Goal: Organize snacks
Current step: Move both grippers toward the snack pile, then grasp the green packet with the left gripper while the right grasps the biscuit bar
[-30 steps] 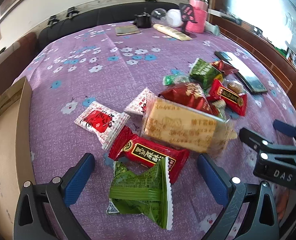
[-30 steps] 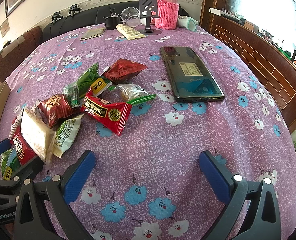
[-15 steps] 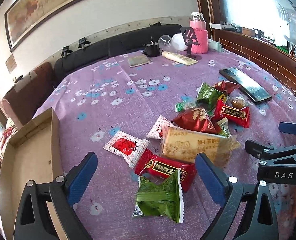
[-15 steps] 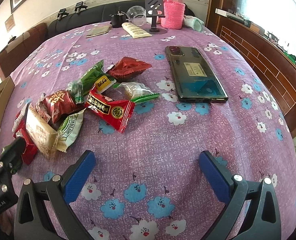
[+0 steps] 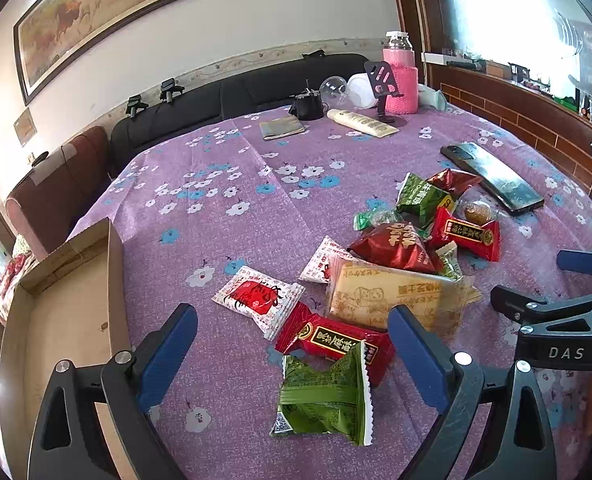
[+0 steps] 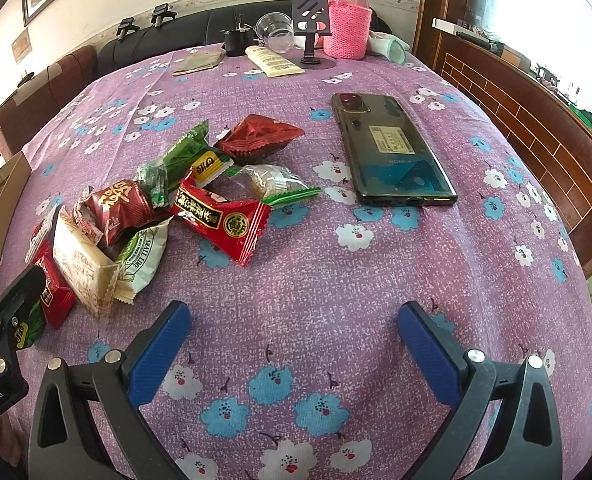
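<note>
Purple flowered tablecloth, wide bare stretch toward far edge. Cardboard box open at left edge. Snack pile centre-right, phone beyond. Left gripper released, astride green packet, no contact. Right gripper released, empty.

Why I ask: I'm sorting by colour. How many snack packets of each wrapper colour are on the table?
Green packets: 3
Bright red packets: 2
Dark red packets: 2
White packets with red print: 2
White-and-green packet: 1
Beige cracker pack: 1
Clear-wrapped pastry: 1
Total: 12
</note>
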The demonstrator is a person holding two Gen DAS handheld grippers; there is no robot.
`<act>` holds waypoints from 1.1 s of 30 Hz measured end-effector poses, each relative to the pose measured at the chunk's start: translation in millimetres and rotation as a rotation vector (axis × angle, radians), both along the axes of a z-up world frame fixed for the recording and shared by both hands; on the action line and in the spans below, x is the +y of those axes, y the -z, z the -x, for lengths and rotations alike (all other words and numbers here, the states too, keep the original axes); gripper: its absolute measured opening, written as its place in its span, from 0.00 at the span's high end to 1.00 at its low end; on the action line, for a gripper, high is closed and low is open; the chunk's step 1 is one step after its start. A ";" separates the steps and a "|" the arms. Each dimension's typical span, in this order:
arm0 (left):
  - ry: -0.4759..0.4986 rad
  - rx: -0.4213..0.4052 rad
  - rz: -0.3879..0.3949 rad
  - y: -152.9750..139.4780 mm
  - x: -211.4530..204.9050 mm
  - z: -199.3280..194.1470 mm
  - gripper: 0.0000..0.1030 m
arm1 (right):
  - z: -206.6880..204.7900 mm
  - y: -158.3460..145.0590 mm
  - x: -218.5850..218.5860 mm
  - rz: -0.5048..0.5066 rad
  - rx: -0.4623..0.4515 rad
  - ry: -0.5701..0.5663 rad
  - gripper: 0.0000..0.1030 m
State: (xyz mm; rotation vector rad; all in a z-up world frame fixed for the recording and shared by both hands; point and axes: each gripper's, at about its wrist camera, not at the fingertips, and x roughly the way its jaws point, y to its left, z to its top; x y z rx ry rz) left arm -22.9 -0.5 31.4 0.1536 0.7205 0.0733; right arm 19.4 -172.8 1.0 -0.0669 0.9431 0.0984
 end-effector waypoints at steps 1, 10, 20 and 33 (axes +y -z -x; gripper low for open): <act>0.002 0.001 0.003 -0.2 0.0 0.3 0.08 | -0.1 0.0 0.1 0.000 0.000 0.000 0.00; 0.013 0.016 0.030 0.8 1.6 -1.0 0.08 | -0.1 0.0 0.2 0.000 0.000 0.001 0.00; 0.021 0.026 0.048 2.2 2.9 -3.2 0.10 | 0.4 -0.5 -0.4 -0.007 -0.001 -0.004 0.00; -0.006 0.054 0.190 -0.3 29.9 -7.9 0.44 | 7.5 -15.5 0.8 -0.120 0.003 -0.104 0.35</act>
